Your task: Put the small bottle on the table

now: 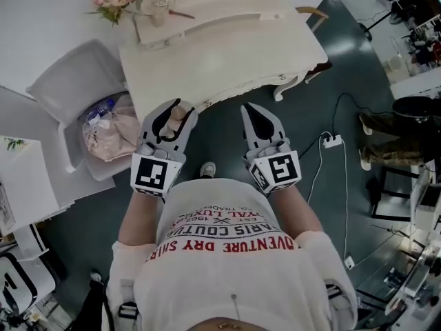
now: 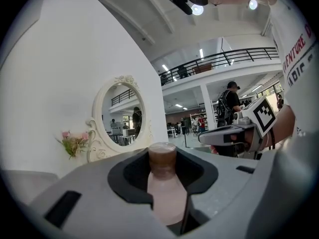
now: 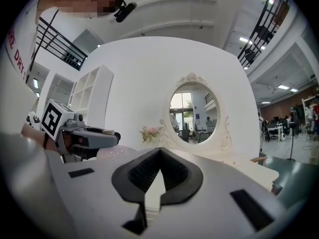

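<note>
In the head view my left gripper (image 1: 174, 110) is shut on a small pink bottle (image 1: 179, 114) with a brown cap, held just in front of the white dressing table's (image 1: 227, 54) near edge. The left gripper view shows the bottle (image 2: 163, 188) upright between the dark pads, cap (image 2: 162, 154) sticking out above them. My right gripper (image 1: 253, 110) hovers beside it to the right, shut with nothing in it; its tips meet in the right gripper view (image 3: 159, 151). The oval mirror (image 3: 192, 111) stands at the table's back.
A white bin (image 1: 69, 109) with a raised lid stands to the left, holding a pink bag (image 1: 110, 135). Pink flowers (image 1: 114, 1) and a small tray (image 1: 157, 19) sit on the table's back left. A cable and socket strip (image 1: 332, 141) lie on the floor at right.
</note>
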`<state>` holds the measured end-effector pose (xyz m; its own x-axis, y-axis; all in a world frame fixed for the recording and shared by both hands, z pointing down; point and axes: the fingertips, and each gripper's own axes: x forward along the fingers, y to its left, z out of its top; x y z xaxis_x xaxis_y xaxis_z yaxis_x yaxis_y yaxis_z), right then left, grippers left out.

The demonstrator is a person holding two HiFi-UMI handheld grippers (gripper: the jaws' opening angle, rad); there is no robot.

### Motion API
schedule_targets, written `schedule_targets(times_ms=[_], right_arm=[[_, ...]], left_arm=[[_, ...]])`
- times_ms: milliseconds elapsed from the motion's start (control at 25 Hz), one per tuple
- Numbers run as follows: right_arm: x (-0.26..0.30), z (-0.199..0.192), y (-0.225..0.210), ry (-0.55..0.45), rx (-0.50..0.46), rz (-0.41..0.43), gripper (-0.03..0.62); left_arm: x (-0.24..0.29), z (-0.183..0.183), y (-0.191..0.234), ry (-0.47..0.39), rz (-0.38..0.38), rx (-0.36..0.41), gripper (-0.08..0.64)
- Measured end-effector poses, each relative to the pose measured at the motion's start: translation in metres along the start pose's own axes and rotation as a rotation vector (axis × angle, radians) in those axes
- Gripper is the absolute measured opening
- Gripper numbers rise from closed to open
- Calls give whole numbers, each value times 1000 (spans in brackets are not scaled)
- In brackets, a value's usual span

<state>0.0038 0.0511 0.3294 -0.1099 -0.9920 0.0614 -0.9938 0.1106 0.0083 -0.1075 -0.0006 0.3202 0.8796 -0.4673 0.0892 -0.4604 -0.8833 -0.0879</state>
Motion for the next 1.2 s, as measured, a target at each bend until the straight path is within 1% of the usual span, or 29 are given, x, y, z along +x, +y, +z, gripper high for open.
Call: schedule_targets(times_ms=[200, 320, 560, 720, 920, 1120, 1200], right_arm=[[49, 2, -21, 11, -4, 9, -2], [70, -1, -36, 22, -11, 18, -2], [117, -6, -80, 8, -11, 43, -2], [160, -4, -112, -8, -16, 110, -2], [210, -12, -155, 15, -13, 187, -2], [254, -34, -188, 66, -17, 282, -2], [270, -46, -198, 89, -13, 310, -2]], left_arm=[[40, -1, 37, 4, 4, -9, 137], [60, -7, 49, 14, 19, -24, 137], [109, -22, 73, 48, 62, -20, 137], [147, -28, 91, 59, 117, -27, 137], [204, -37, 110, 77, 172, -38, 137], [253, -57, 131, 95, 247, -72, 137], [268, -70, 139, 116, 273, -81, 137]])
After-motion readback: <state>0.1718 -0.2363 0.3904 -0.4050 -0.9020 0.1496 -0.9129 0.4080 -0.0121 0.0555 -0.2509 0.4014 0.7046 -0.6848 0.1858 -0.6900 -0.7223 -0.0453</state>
